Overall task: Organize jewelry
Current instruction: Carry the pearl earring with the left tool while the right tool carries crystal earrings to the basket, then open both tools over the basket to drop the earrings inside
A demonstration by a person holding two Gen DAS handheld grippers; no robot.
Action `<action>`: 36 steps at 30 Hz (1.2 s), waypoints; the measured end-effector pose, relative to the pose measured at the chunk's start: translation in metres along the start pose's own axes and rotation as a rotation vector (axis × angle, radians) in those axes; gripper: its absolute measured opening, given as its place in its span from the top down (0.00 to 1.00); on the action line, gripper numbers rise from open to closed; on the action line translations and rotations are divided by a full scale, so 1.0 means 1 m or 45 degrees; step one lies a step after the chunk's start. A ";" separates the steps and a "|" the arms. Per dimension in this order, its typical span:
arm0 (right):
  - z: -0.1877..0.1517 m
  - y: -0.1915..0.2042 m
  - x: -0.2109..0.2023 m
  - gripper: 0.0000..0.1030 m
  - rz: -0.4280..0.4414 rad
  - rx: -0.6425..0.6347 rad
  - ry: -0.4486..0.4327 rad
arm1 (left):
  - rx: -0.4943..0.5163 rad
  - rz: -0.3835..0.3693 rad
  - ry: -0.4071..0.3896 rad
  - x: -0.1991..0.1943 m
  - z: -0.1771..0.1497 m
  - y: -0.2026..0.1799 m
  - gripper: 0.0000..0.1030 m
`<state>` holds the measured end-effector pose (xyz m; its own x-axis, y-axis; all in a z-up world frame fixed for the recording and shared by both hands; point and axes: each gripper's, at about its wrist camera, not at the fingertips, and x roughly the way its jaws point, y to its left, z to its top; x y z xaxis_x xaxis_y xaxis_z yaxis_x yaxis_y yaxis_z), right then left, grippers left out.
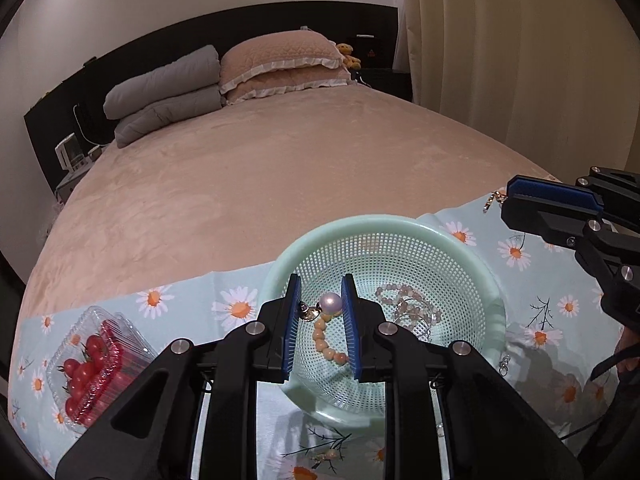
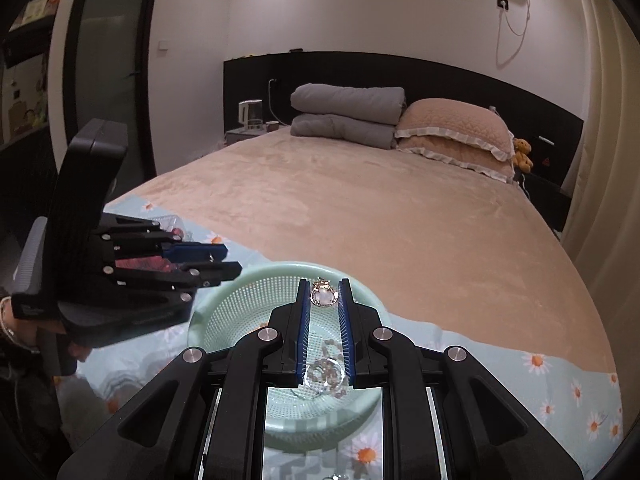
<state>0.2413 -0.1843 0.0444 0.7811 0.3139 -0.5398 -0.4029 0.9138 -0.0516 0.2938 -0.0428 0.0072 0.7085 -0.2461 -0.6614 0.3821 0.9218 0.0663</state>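
A mint green mesh basket (image 1: 452, 240) (image 2: 224, 304) stands on a daisy-print cloth on the bed. My left gripper (image 1: 321, 306) is over the basket and shut on a pearl earring (image 1: 329, 303) with a gold stud. Under it in the basket lie a peach bead bracelet (image 1: 326, 340) and a pale bead bracelet (image 1: 408, 304). My right gripper (image 2: 323, 295), seen at the right edge of the left wrist view (image 1: 552, 204), is over the basket's far rim and shut on a gold-rimmed round pendant (image 2: 322, 298); its chain shows in the left wrist view (image 1: 491, 200). Pale beads (image 2: 328, 364) lie below it.
A clear plastic box of cherry tomatoes (image 1: 90, 364) sits on the cloth (image 1: 192, 300) left of the basket. A small silver clasp (image 1: 505, 364) lies right of the basket and another jewelry piece (image 1: 328, 456) lies in front. Pillows (image 1: 280, 64) and a folded grey blanket (image 1: 164, 92) are at the headboard.
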 end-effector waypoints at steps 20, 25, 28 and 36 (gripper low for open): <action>-0.029 -0.020 0.049 0.18 -0.045 0.152 0.153 | -0.085 0.031 -0.061 -0.003 -0.010 0.017 0.13; -0.028 -0.030 0.038 0.17 -0.081 0.183 0.140 | -0.123 0.086 -0.073 -0.015 -0.012 0.034 0.06; -0.028 -0.033 0.032 0.17 -0.087 0.191 0.135 | -0.124 0.113 -0.046 -0.016 -0.020 0.039 0.06; -0.030 -0.040 0.021 0.17 -0.111 0.199 0.158 | -0.129 0.122 0.031 -0.013 -0.047 0.045 0.06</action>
<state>0.2588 -0.2219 0.0098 0.7412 0.2065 -0.6388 -0.2500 0.9680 0.0228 0.2738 0.0160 -0.0159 0.7236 -0.1492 -0.6739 0.2509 0.9664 0.0553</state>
